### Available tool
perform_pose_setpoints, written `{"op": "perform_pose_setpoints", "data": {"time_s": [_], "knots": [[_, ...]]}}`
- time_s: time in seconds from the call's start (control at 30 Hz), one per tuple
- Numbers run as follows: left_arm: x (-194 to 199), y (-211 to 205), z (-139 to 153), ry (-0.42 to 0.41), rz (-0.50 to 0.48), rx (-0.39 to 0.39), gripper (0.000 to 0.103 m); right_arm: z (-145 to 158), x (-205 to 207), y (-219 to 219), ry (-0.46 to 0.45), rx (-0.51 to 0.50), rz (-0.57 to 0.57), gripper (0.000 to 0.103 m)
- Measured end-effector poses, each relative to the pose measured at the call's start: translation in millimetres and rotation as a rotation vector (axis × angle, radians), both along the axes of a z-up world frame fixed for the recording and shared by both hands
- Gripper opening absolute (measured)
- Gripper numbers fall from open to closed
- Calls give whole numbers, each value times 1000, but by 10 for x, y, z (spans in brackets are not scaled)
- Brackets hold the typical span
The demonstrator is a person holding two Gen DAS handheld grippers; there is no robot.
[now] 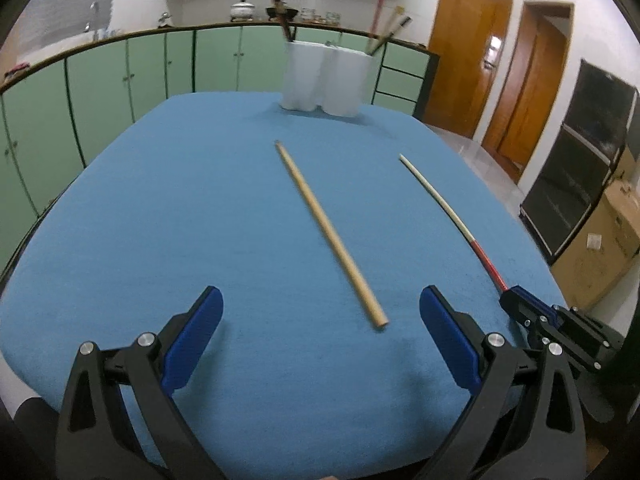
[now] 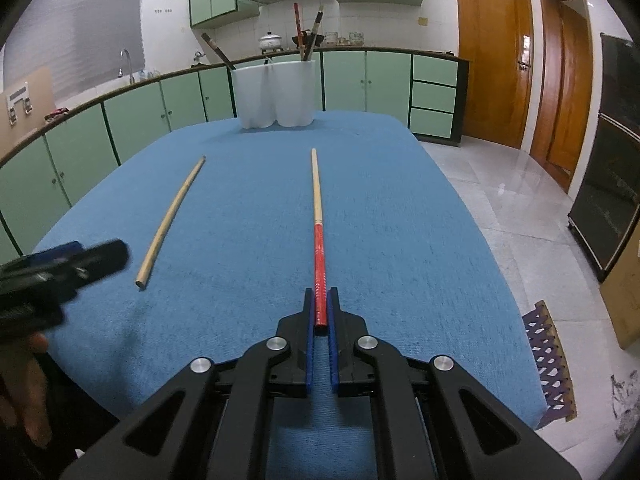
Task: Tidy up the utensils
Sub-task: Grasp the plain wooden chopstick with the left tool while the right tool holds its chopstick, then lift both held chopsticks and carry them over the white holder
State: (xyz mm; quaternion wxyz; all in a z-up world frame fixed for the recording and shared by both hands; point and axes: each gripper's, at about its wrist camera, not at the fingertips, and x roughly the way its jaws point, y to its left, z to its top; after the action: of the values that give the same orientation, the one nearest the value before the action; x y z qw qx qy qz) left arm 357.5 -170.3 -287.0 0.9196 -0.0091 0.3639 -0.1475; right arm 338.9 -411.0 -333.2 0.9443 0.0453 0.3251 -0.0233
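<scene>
Chopsticks are being gathered: the right gripper [image 2: 320, 312] pinches the red-handled chopstick [image 2: 318, 240] at lower centre. Left gripper [image 1: 320, 320], fingers spread, frames the plain chopstick [image 1: 328, 228]; it probably needs lowering, closing, then carrying to the white holder [image 1: 326, 80] at upper centre.

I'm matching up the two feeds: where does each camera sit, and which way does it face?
Left wrist: on the left gripper, open, facing the plain wooden chopstick and white holder; right gripper at right edge.
Right wrist: on the right gripper, shut on the red-handled chopstick; a hand shows left.
Shared: both chopsticks, holder, blue table.
</scene>
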Motion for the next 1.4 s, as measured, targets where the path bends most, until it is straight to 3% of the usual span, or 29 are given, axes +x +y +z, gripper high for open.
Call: {"op": "perform_pose_setpoints", "data": {"time_s": [0.17,0.33,0.43,0.5,0.7,0.93,0.97,1.07,1.1,1.13,1.17,1.2,1.23,1.4], "knots": [[86,-125,-106,-3,15,57,95,-1,-23,-75,-3,24,6,6],[85,-113,-171,-35,37,96,57,-7,-20,-80,-5,28,10,6],[78,-71,-163,-58,43,82,30,-12,-25,-73,-4,27,10,6],[61,-33,-172,-76,54,77,7,-9,-6,-50,-4,24,10,6],[-14,140,-185,-107,109,64,6,-15,26,70,-9,-20,36,6],[-127,298,-146,-86,96,90,10,-1,-16,369,-15,-36,135,7],[-131,315,-145,-85,94,90,13,2,-30,383,-14,-31,139,7],[-122,375,-136,-79,98,79,39,11,-73,385,-11,-21,140,10],[-125,387,-139,-80,96,77,40,10,-96,393,-10,-26,139,10],[-122,393,-153,-79,90,78,39,9,-102,406,-10,-34,140,10],[-117,394,-155,-78,80,74,32,16,-90,420,-10,-39,142,10],[-113,399,-145,-73,64,60,13,20,-81,432,-8,-43,148,10],[-102,394,-133,-67,51,56,7,27,-67,441,-5,-45,152,8],[-168,447,83,-79,32,17,6,162,-109,444,-14,-18,143,6]]}}
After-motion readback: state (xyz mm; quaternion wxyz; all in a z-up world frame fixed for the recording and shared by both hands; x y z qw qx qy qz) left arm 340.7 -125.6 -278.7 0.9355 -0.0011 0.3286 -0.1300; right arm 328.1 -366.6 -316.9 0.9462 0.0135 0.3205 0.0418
